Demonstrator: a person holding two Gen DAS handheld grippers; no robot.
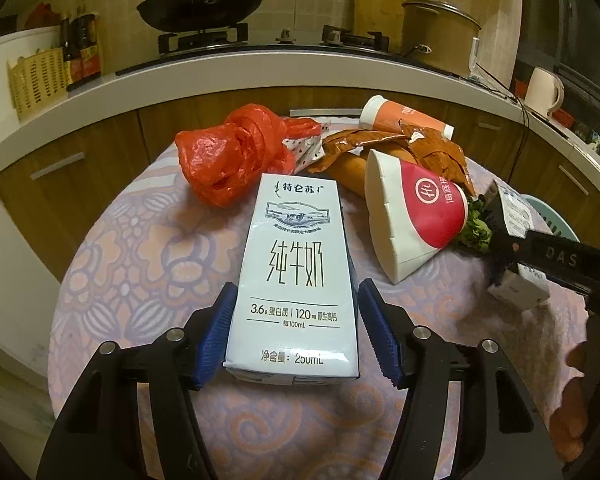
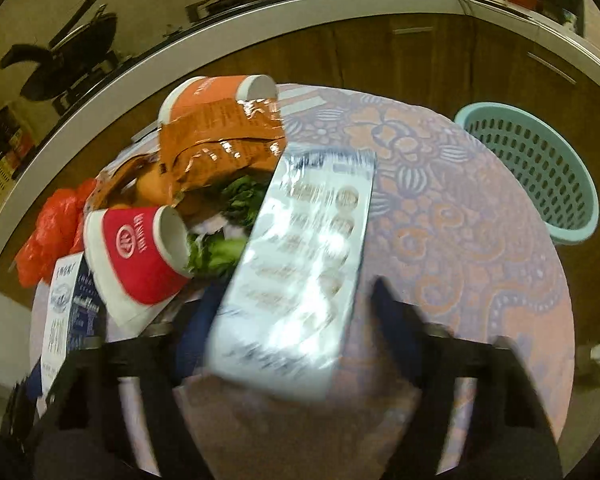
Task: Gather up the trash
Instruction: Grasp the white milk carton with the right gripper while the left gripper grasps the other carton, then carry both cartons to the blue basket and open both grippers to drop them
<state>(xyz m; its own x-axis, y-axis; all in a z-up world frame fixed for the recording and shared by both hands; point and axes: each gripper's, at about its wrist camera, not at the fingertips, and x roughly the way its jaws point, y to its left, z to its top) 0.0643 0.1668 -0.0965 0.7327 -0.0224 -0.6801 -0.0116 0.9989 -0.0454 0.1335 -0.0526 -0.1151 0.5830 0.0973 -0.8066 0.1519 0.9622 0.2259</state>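
A white milk carton (image 1: 294, 280) lies on the round table between the blue pads of my left gripper (image 1: 296, 332); the jaws stand close on both sides, a thin gap shows on the right. My right gripper (image 2: 292, 320) holds a second milk carton (image 2: 300, 272) tilted above the table, blurred; it also shows at the right of the left wrist view (image 1: 516, 256). A flattened red-and-white paper cup (image 1: 416, 212), an orange cup (image 1: 404, 118), a brown wrapper (image 1: 428, 148), green leaves (image 2: 220, 248) and a red plastic bag (image 1: 236, 152) lie in a heap behind.
A teal perforated waste basket (image 2: 540, 176) stands on the floor beyond the table's right edge. The patterned tablecloth (image 2: 460, 220) covers the table. Behind runs a kitchen counter (image 1: 220, 84) with a wok, a pot and a kettle.
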